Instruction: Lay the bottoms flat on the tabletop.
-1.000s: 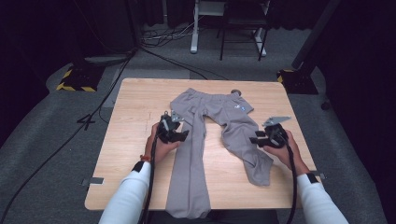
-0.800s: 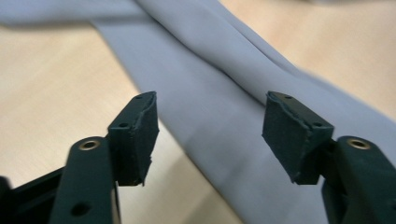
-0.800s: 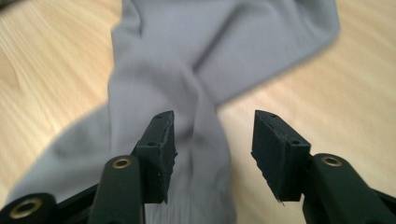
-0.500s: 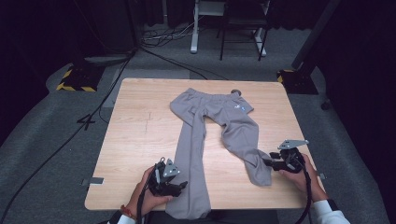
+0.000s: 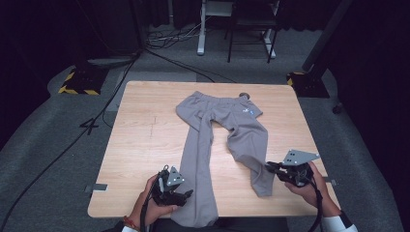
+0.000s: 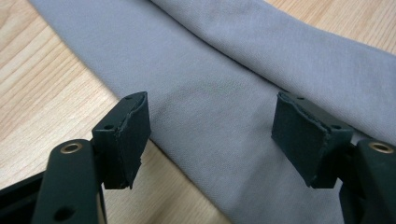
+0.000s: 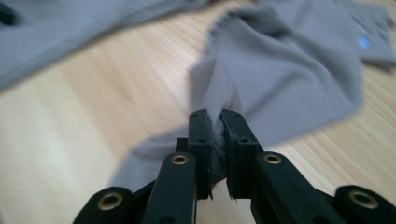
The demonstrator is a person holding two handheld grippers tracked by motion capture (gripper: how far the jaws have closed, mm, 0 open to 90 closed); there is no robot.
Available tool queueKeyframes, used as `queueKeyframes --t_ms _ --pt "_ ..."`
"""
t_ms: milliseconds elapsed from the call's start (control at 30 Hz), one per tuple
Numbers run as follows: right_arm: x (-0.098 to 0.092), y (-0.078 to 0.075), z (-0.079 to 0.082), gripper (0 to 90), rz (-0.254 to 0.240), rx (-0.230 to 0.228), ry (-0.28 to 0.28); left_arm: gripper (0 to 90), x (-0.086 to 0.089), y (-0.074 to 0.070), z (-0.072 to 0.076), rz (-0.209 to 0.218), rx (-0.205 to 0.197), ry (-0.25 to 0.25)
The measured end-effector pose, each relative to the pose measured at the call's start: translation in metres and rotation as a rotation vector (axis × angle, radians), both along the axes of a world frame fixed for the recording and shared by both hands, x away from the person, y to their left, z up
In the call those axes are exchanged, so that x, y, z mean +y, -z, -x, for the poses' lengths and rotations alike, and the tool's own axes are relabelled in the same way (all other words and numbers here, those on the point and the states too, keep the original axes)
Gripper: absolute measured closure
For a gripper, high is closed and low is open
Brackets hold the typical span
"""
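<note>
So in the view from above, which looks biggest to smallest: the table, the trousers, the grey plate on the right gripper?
1. Table, by far the largest.
2. Trousers, lying across much of it.
3. Grey plate, smallest, though it sits nearer the camera, which flatters its size.

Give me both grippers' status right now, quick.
Left gripper: open, jaws on either side of the grey trousers' straight leg, nothing gripped.
Right gripper: shut on the trousers' other leg, fabric pinched between the jaws.

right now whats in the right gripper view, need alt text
The right hand-held gripper is shut on a bunched fold of the grey fabric trousers, lifting it off the light wooden table.
</note>
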State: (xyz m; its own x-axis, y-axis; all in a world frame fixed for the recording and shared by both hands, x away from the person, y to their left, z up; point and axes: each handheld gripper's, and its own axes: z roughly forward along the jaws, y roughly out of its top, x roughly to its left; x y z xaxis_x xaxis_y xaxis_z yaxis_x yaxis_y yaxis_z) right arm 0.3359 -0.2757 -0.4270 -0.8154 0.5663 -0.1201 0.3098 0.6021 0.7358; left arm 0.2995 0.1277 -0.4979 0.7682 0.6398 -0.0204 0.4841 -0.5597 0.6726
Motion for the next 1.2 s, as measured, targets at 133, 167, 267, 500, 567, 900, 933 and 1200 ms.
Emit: queueKeyframes --t_ms 133,167,267,500,567,900,933,1200 --pt "0.048 -0.004 0.025 81.5 0.036 -0.003 -0.168 27.8 -0.005 0.000 0.002 0.002 0.001 0.009" --pt "0.048 -0.004 0.025 81.5 0.036 -0.003 -0.168 27.8 -0.005 0.000 0.002 0.002 0.001 0.009" --pt "0.077 0.004 0.036 70.4 0.055 0.020 -0.243 27.6 -0.008 0.001 0.002 0.006 -0.004 0.020" --pt "0.072 0.009 0.032 44.6 -0.041 0.036 -0.211 28.1 -0.014 0.000 0.007 -0.002 0.001 0.045" --pt "0.051 0.006 0.016 43.5 -0.079 0.022 -0.106 28.1 -0.016 -0.001 0.008 -0.008 0.005 0.052" --pt "0.042 0.059 -0.020 46.9 0.050 0.107 -0.052 20.0 -0.022 0.000 -0.002 -0.018 -0.004 -0.026" --pt "0.043 0.061 -0.020 47.2 0.050 0.108 -0.050 18.1 -0.023 0.000 -0.006 -0.021 -0.005 -0.037" --pt "0.030 0.064 -0.002 47.0 0.025 0.141 -0.082 15.7 -0.007 0.002 -0.010 -0.008 0.010 -0.058"
